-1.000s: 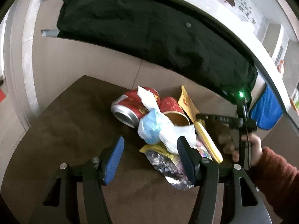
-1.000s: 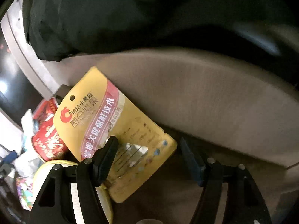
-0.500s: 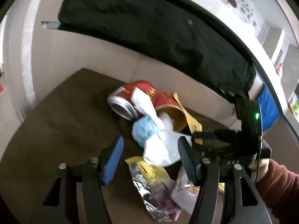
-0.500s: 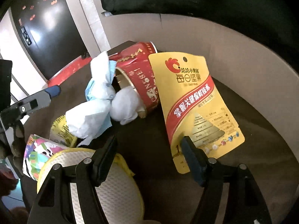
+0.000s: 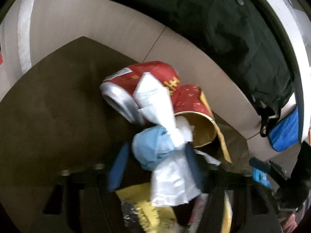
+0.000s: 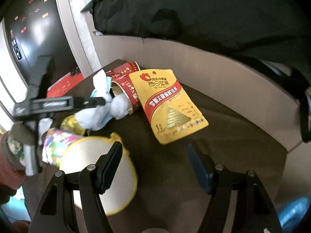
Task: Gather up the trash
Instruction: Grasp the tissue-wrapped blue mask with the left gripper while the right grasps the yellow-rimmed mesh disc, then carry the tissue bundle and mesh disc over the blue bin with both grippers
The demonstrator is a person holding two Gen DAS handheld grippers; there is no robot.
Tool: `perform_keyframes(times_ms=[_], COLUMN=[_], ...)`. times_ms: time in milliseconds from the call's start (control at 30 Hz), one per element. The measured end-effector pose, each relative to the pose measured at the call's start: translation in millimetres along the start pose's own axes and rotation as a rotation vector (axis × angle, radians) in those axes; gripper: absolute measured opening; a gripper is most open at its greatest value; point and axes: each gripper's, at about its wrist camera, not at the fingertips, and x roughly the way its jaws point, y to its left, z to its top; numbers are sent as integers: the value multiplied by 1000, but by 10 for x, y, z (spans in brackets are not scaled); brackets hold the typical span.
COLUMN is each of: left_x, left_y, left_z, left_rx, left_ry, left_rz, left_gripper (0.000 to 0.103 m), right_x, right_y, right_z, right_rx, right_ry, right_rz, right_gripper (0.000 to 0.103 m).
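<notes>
Dark brown table (image 6: 223, 136) with a beige wall panel behind it, black jacket (image 5: 223, 19) draped above. Trash is piled at the table's far corner.

Yellow snack pouch (image 6: 169, 104) lies flat, its top edge leaning on the red paper cup (image 6: 128, 91). The cup lies on its side with its mouth toward the cameras, a white wad in the mouth. Red drink can (image 5: 134, 89) also lies on its side, touching the cup.

Round yellow-rimmed pad (image 6: 97, 174) sits near the right hand-held gripper (image 6: 155, 163), partly under its left finger. Colourful wrapper (image 6: 54, 147) is just beside the pad. Foil-and-yellow wrapper (image 5: 143, 209) lies below the left hand-held gripper (image 5: 157, 167).

Crumpled blue-and-white tissue bundle (image 5: 165, 149) sits in front of the cup, between the left tool's blue pads. Those jaws have just been closing around it. Frame is blurred, so I cannot tell if the pads press on it yet.

Right tool's jaws are spread wide, nothing between them, hovering over bare table near the pouch.

A hand in a dark red sleeve (image 6: 11, 167) holds the left tool.
</notes>
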Motion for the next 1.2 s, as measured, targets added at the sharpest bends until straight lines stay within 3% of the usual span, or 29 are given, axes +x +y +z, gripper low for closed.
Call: perform_keyframes(times_ms=[200,467,533,667,800,833,867,900,967,1067,1200], left_x=[-394,-1318,-1451,-1557,-1567,-1552,-1534,-1525,-1539,-1581,-1656], left_y=[-169,-44,-21,19,42,31,14,-4,-65,-124,-193], left_z=[-203,-466,-578,-800,-978,-1021,-1046,-1078,-1136,-1191,-1261], left_rx=[104,105,107,90,67,61,62,68,93,104,110], left_ry=[-86,-261,-273,-263,-255,-244,-234,-225,-225,-230,-239], left_rz=[27,101,108,93,88,88,88,91,110,113,124], left_gripper=[43,43,43,43,44,44,43,43,43,43,43], right_x=[-126,160,271,417,455,430,397,360,281,142,-183], right_y=[158,459,459,454,344,339,345,357,397,459,524], right_z=[-195,-283,-294,-317,-364,-377,-382,-389,-401,-459,-558], right_rx=[8,-3,12,28,117,123,123,120,106,105,85], right_ry=[8,37,61,76,106,97,91,88,89,76,6], right_rz=[63,111,130,134,210,212,213,219,254,345,329], right_gripper=[67,67,68,80,80,77,65,58,26,15,12])
